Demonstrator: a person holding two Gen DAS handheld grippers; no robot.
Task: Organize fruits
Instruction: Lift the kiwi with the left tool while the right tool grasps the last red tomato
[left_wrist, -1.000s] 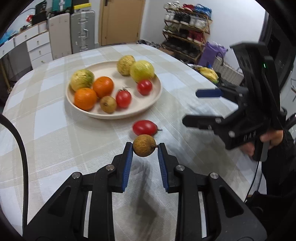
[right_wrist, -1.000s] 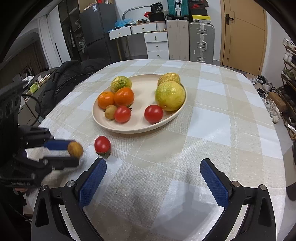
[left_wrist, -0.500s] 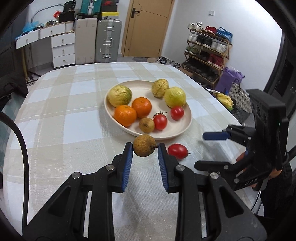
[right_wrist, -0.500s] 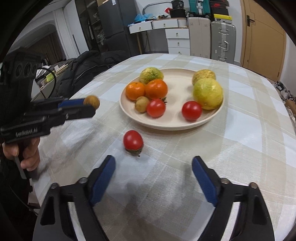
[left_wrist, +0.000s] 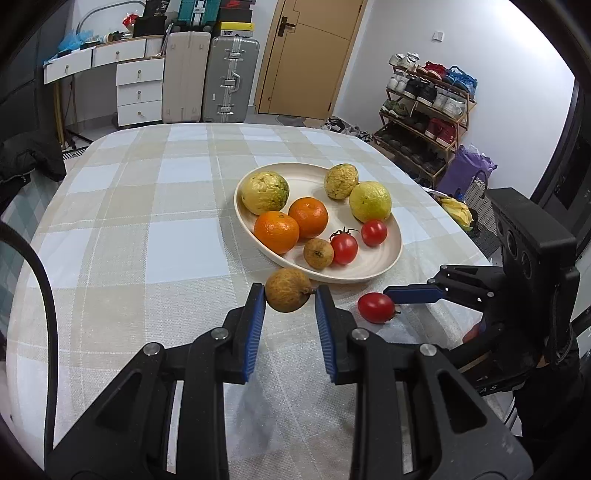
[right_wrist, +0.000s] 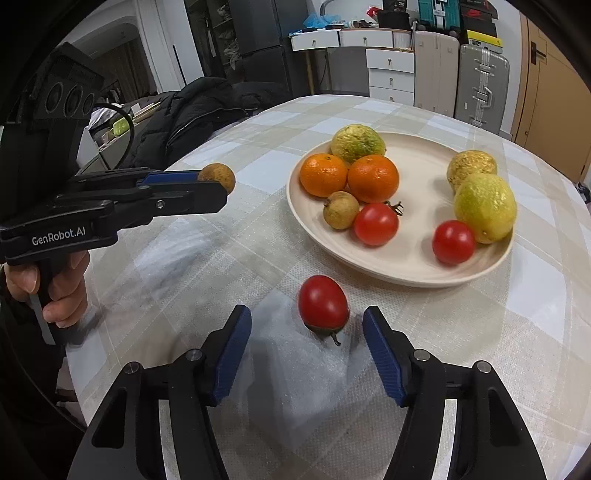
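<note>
Brown fruit (left_wrist: 287, 294) sits clamped between the left gripper (left_wrist: 290, 300) jaws, lifted off the checked surface (left_wrist: 147, 236) near the plate (left_wrist: 391, 258). Right gripper (right_wrist: 307, 328) jaws, half open and just closing, flank the loose tomato (right_wrist: 323, 305) without touching it.

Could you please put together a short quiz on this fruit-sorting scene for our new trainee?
1. True or false: the left gripper holds a brown fruit.
2. How many oranges lie on the plate?
3. The loose tomato lies: A) on the plate, B) on the tablecloth between the right gripper's open jaws, C) in the left gripper.

Key: 1 true; 2 two; 3 B. The right jaws have just been closing and do not yet touch the tomato.
</note>
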